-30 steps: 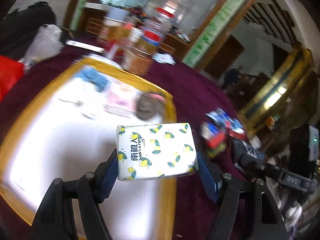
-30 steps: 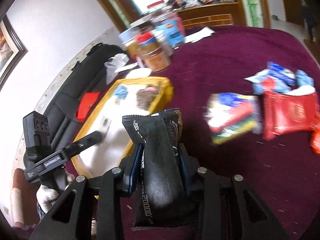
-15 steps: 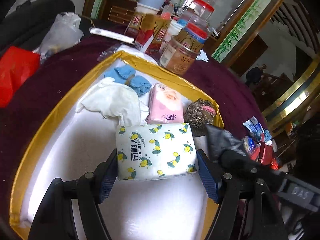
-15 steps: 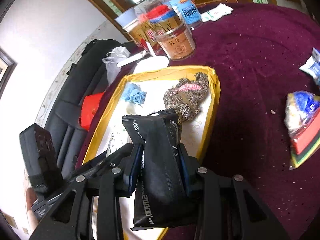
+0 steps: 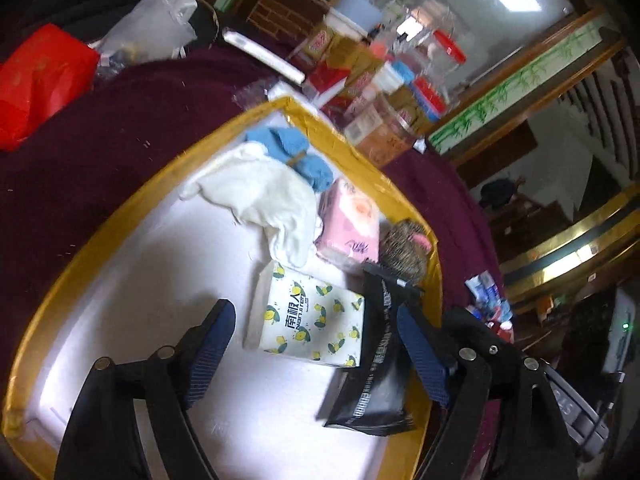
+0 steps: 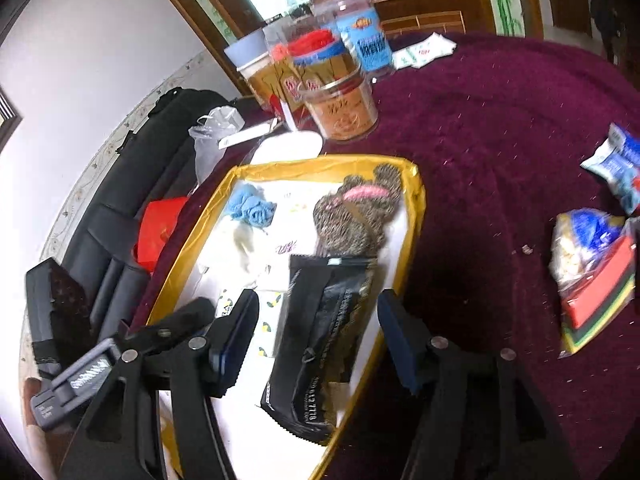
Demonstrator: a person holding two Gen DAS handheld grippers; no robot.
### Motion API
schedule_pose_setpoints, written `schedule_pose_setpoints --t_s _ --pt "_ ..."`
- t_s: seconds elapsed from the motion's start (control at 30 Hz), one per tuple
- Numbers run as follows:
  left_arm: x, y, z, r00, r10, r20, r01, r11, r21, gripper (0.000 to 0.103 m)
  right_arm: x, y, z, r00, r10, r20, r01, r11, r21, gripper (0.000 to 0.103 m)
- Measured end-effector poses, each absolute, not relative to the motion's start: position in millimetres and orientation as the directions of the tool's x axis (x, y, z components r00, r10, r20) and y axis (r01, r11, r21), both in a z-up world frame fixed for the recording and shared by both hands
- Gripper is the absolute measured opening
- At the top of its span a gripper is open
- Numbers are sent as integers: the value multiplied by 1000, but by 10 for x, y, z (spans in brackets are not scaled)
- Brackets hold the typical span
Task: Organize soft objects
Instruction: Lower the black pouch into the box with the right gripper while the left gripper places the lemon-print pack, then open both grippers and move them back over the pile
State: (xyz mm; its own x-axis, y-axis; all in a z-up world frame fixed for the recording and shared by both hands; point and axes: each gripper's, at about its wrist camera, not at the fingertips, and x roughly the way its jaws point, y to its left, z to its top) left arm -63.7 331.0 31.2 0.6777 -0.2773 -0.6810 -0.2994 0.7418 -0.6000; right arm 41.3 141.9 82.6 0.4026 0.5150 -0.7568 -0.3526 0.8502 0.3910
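Note:
A gold-rimmed white tray holds a lemon-print tissue pack, a black pouch, a pink tissue pack, a white cloth, a blue cloth and a brown knitted toy. My left gripper is open, its jaws either side of the tissue pack and pouch. My right gripper is open, its jaws apart from the black pouch between them.
Jars and boxes stand beyond the tray on the maroon tablecloth. Snack packets lie to the right. A red bag and a clear plastic bag sit at the left.
Both grippers came over the tray and opened. The tissue pack and the black pouch were let go and now lie on the tray.

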Motion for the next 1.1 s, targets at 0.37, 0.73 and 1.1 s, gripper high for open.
schedule_pose_setpoints --t_s 0.37,0.73,1.1 --pt "-1041 3158 514 737 -217 -640 -272 772 -575 90 143 998 864 488 486 -725 -373 867 329 65" --pt "-1022 2169 910 766 -249 -593 -16 914 -405 94 37 -566 912 650 342 -678 -151 933 326 72" --pt "-612 1228 749 615 -347 -709 94 924 -370 94 365 -1596 792 746 216 -629 4 944 329 72"
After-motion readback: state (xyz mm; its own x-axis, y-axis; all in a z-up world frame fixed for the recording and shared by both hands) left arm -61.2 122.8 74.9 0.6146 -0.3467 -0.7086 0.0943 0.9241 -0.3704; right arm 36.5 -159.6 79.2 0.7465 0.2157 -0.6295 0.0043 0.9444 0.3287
